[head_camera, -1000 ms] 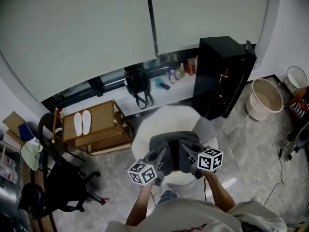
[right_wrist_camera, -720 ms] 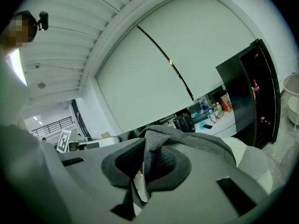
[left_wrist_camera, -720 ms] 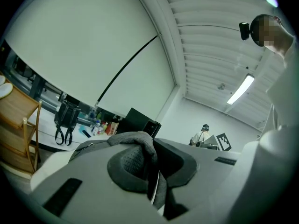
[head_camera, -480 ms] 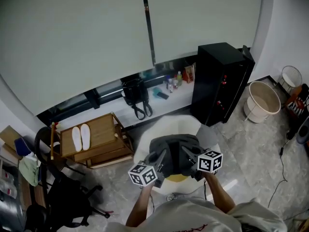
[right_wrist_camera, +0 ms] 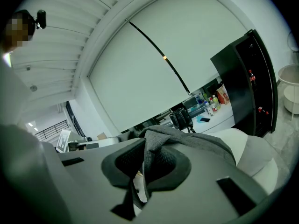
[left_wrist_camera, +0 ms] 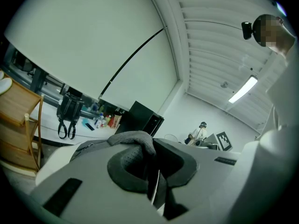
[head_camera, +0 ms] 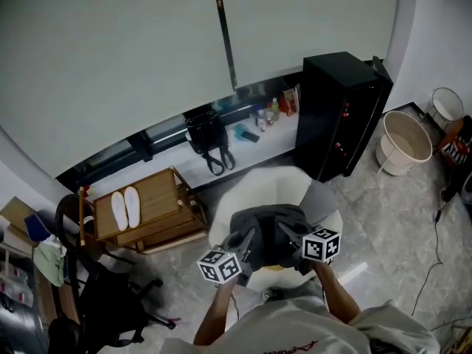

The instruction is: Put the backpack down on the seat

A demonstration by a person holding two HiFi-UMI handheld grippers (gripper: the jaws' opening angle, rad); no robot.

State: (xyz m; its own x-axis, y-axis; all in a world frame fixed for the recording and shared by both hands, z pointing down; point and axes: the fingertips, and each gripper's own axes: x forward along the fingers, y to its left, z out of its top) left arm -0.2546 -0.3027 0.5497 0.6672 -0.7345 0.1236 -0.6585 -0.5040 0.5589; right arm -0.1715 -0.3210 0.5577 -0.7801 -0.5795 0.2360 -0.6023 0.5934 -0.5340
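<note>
Backpack (head_camera: 267, 226) held over the seat (head_camera: 249, 189), head view. You carry the dark grey backpack between both grippers. The left gripper (head_camera: 246, 242) is clenched on a fold of fabric at the backpack's left near edge. The right gripper (head_camera: 288, 234) is clenched on a matching fold at its right near edge. In each gripper view a ridge of cloth is pinched between the pads, so neither gripper is empty.

The relation that matters is vertical. The white seat lies directly beneath the backpack and reaches a little beyond it, away from you, towards the ledge under the window. The backpack's long axis runs left to right, from one gripper to the other, across the seat's width. Both hands stand level with each other and equally near the seat, so neither leads.

A grey cushion (head_camera: 321, 196) rests on the seat's right side, just beside the backpack. A black cabinet (head_camera: 345, 109) stands behind it, well apart.

Whether the backpack's underside already touches the seat cannot be told, since the backpack hides that surface. By judgement, the coming move is a straight, even descent of both hands. The grippers should open only once the seat bears the weight.
</note>
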